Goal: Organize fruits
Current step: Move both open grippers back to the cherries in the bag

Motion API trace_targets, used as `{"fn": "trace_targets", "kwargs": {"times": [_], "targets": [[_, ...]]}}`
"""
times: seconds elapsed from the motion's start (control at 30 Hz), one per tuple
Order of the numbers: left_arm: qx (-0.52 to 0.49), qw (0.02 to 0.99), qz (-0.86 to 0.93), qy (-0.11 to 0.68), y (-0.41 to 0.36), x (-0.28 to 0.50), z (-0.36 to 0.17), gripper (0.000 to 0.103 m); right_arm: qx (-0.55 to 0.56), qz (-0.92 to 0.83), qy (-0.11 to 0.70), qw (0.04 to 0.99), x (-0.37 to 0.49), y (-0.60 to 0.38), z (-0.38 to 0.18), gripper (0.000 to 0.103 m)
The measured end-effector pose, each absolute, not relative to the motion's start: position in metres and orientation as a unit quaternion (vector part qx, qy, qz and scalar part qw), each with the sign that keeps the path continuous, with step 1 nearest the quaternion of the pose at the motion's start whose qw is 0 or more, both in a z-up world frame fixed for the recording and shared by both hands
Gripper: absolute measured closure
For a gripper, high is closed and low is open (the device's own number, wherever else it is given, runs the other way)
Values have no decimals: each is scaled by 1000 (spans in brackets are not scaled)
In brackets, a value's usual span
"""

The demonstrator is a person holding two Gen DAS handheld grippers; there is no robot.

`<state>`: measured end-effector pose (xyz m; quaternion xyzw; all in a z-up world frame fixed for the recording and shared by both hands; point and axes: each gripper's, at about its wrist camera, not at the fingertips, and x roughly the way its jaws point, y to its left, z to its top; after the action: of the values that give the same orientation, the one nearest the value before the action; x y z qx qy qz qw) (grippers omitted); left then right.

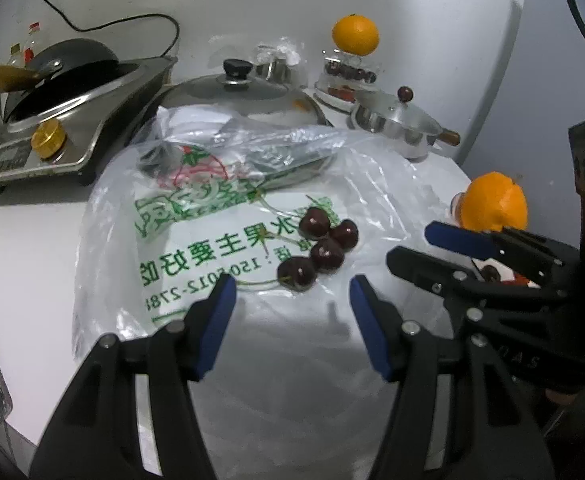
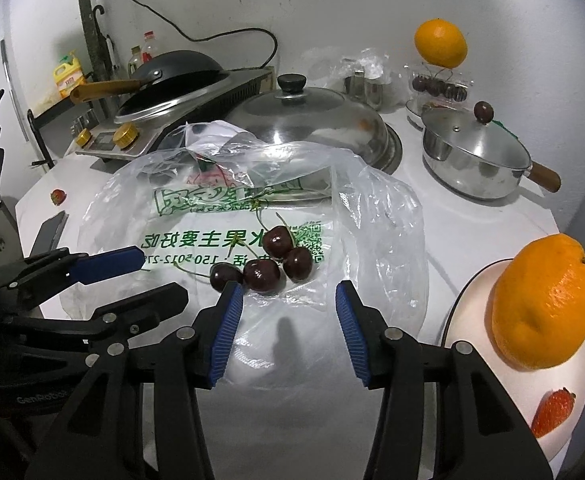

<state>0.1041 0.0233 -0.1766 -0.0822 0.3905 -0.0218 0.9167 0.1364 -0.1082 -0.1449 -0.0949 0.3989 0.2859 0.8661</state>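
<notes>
Your left gripper [image 1: 292,292] is partly open and holds nothing. Just past it, four cherries [image 2: 270,260] sit together on the plastic bag [image 2: 372,216]. Your right gripper [image 2: 288,300] is partly open and empty too. You look ready to pick a cherry. Next, put the pads around one. The plate [image 2: 472,300] with the orange [image 2: 544,304] is cut off.

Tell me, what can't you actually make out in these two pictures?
- Clear box under the far orange: contents too small, both views.
- Plate: cut off by the right view's edge.
- Inside the big pot: hidden by its lid.
- Bag print: partly covered by cherries.
</notes>
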Motion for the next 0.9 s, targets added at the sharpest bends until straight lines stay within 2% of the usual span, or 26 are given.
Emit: {"fn": "trace_targets", "kwargs": {"times": [0.9], "targets": [[20, 899, -33, 437, 1, 152, -213, 42, -64, 288, 410, 863, 169, -121, -159, 52]]}}
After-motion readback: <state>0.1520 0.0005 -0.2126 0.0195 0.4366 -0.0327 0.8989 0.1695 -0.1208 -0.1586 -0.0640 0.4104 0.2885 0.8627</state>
